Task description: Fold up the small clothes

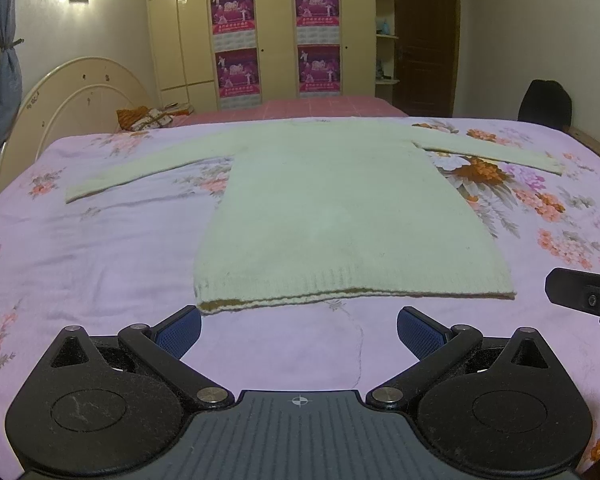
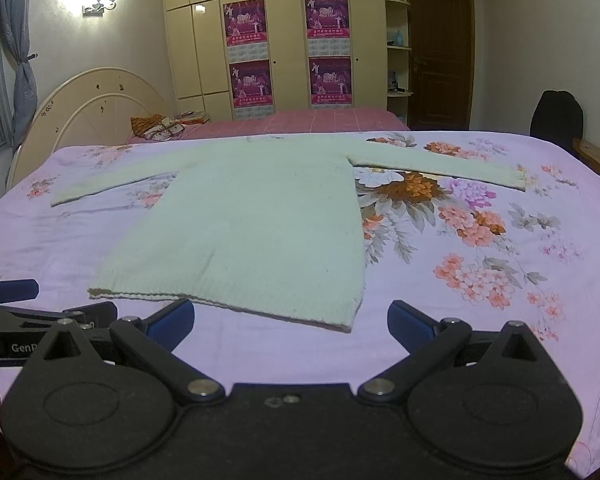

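A pale green long-sleeved sweater [image 1: 340, 208] lies flat on the bed, hem towards me, both sleeves spread out to the sides. It also shows in the right wrist view [image 2: 252, 224]. My left gripper [image 1: 299, 330] is open and empty, just short of the hem, its left fingertip [image 1: 180, 330] near the hem's left corner. My right gripper [image 2: 290, 324] is open and empty, just short of the hem's right corner [image 2: 346, 326]. The right gripper shows at the right edge of the left wrist view [image 1: 588, 300]; the left gripper shows at the left edge of the right wrist view [image 2: 12, 304].
The bed has a lilac floral sheet [image 1: 100, 264]. A second bed with a pink cover [image 1: 300, 106] and a round headboard [image 1: 76, 96] stands behind. Wardrobes with posters [image 1: 276, 36], a dark door [image 1: 424, 36] and a black bag [image 1: 544, 106] are at the back.
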A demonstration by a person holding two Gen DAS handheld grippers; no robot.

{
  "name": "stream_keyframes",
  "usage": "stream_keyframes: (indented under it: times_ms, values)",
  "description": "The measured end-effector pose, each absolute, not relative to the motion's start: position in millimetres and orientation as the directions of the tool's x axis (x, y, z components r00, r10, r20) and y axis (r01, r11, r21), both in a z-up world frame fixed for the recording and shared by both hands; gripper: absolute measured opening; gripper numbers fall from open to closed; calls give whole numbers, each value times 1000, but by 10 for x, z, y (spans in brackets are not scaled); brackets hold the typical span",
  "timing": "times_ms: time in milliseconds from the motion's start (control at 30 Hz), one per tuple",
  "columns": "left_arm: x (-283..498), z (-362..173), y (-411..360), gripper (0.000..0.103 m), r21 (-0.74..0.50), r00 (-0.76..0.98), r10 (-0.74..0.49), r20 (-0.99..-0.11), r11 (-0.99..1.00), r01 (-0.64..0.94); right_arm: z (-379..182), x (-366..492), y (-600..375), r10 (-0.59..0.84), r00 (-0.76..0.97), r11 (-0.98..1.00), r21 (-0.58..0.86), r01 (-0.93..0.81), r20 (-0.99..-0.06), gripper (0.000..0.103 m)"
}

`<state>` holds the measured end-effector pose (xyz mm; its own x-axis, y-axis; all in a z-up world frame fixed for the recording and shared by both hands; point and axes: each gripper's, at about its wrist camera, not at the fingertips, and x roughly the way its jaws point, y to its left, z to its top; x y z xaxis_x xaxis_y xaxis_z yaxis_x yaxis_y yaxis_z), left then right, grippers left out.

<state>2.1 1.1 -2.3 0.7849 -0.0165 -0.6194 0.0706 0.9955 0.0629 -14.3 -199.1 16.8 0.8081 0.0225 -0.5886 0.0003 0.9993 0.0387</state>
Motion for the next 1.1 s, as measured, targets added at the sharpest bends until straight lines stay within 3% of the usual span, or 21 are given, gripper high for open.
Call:
stream_keyframes:
  times_ms: [1100]
  values:
    - [-10, -63, 113, 103, 61, 782, -11, -623, 996, 63, 122, -109, -1932, 31, 808, 999, 42, -8, -589, 102]
